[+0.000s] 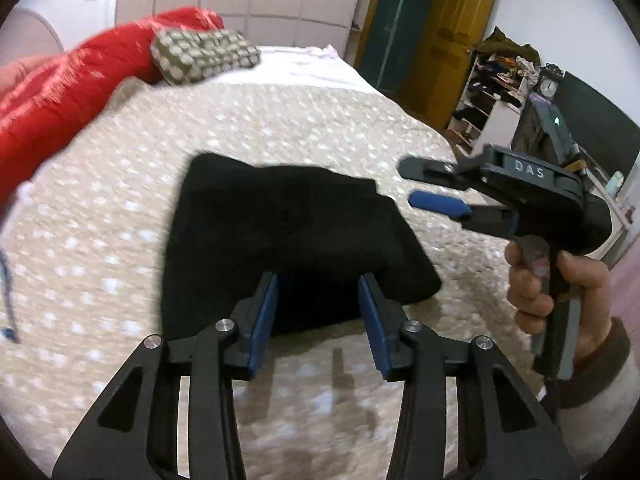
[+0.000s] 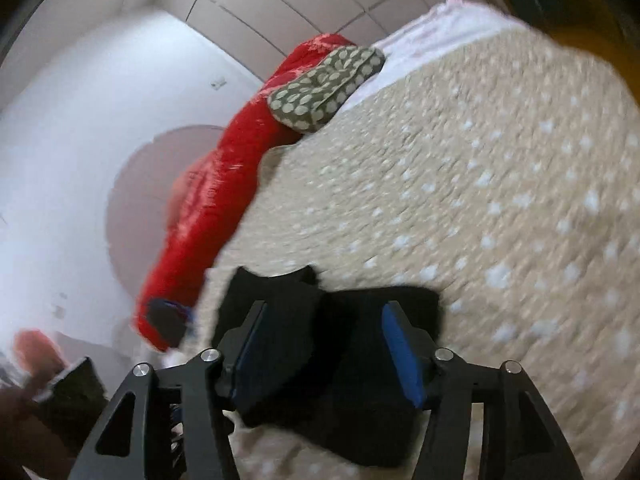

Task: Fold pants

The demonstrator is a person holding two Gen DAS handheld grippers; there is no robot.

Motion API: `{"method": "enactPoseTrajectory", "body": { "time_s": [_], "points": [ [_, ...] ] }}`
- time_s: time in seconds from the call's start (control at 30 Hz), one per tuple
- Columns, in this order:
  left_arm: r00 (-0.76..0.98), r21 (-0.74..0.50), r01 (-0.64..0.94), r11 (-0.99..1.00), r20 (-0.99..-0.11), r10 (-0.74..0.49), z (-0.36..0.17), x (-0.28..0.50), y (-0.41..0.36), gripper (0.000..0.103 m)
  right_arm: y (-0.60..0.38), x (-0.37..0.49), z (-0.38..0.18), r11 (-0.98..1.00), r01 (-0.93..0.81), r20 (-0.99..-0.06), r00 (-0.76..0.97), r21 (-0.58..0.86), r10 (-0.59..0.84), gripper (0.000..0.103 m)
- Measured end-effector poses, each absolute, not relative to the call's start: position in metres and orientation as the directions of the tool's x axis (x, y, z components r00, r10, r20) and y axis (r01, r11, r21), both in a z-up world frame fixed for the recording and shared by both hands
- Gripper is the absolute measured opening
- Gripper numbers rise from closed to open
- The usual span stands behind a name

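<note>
Black pants (image 1: 288, 232) lie as a compact folded bundle on the bed (image 1: 120, 200), roughly mid-mattress, well apart from the red blanket (image 1: 72, 92) & spotted pillow (image 1: 200, 54) at the far side. Judging by the shape, the folding looks basically done: no legs trailing out, edges fairly square w/ a slight ridge across the top layer.

Left gripper (image 1: 318, 316) hovers just at the near edge of the pants, jaws partly apart, nothing b/w them; pads don't press the cloth. Right gripper (image 1: 436, 186) sits off the pants' right side, above the bed, held by a hand (image 1: 560, 288) in a brown-cuffed sleeve; jaws wide, empty. Right wrist view agrees: its pads frame the bundle (image 2: 332, 360) w/o touching it, tho that pic is blurred.

What's left, prob: maybe one more smoothing pass or tidying the ridge, else nothing. Can't tell if the underside layers are aligned.
</note>
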State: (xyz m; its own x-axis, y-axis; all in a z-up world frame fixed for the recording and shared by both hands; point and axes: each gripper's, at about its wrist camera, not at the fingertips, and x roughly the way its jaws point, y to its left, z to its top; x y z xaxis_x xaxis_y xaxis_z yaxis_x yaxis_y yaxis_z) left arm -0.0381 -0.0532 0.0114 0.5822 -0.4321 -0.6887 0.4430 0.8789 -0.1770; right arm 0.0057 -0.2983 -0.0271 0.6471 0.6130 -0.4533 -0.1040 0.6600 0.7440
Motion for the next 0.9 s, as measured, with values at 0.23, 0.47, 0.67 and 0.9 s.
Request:
{"method": "enactPoseTrajectory", "body": {
  "time_s": [0.23,0.47,0.67,0.9],
  "points": [
    [0.646,-0.173,0.333,0.927,-0.675,-0.357,0.017,-0.033,-0.005,0.052,-0.259,0.016,-0.043,0.659,-0.089,-0.505,0.568,0.747,0.65,0.058],
    [0.636,-0.172,0.277,0.945,-0.705,-0.314,0.005,-0.02,-0.003,0.052,-0.213,0.025,-0.039,0.757,-0.166,-0.567,0.568,0.632,0.597,0.011],
    [0.649,-0.161,0.27,0.949,-0.698,-0.303,0.013,-0.011,-0.009,0.052,-0.246,-0.002,0.011,0.854,-0.179,-0.561,0.685,0.489,0.465,0.009],
    [0.602,-0.132,0.247,0.96,-0.755,-0.259,-0.007,0.01,-0.022,0.052,-0.262,0.008,-0.035,0.911,-0.059,-0.713,0.603,0.409,0.359,0.025]
  ]
}}
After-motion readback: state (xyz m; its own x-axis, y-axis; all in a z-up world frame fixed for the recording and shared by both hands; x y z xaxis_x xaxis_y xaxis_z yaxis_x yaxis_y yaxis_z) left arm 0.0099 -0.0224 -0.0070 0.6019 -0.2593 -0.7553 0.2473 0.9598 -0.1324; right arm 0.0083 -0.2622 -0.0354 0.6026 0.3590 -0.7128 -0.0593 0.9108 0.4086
